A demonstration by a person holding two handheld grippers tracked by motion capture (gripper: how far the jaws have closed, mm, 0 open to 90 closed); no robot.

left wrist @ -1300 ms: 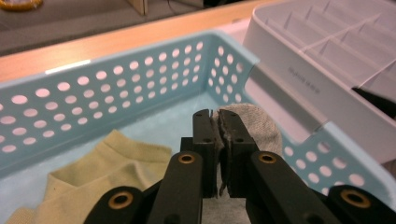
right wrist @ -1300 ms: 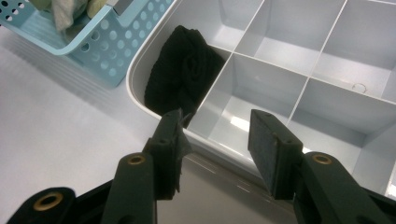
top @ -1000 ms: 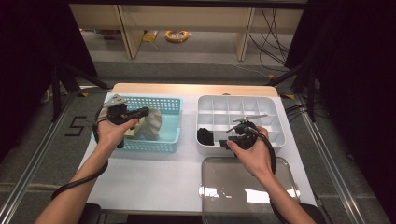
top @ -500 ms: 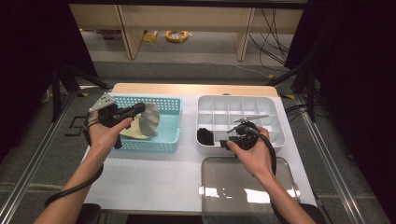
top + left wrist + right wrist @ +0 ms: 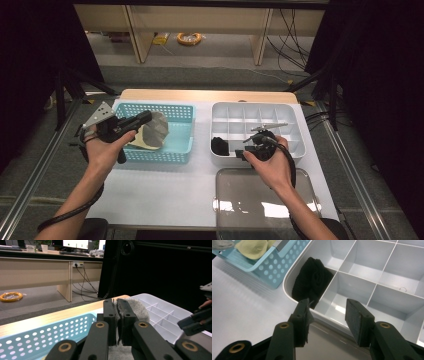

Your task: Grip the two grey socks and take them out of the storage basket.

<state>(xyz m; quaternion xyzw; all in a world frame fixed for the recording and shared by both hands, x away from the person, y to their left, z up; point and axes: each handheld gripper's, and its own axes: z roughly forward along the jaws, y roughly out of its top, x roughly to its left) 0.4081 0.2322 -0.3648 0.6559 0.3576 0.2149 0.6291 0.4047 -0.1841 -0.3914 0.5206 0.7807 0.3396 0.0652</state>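
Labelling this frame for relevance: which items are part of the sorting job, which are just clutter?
In the job:
- left tongs, shut on the grey sock
- right tongs, open at the tray's edge
- blue basket
- white divided tray
- black sock in a corner compartment
- yellow sock in the basket

Lying about:
- clear lid
- yellow cable coil on the floor

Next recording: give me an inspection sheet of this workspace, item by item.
Surface: white table.
Job's things: grey sock held above blue basket; black sock in a corner cell of the white divided tray; clear lid lying flat.
Clutter: yellow-green cloth in the basket.
Grippers: left gripper shut on the grey sock; right gripper open at the tray's rim.
Cables: one trailing from each gripper.
Surroundings: desks, yellow coil on the floor.
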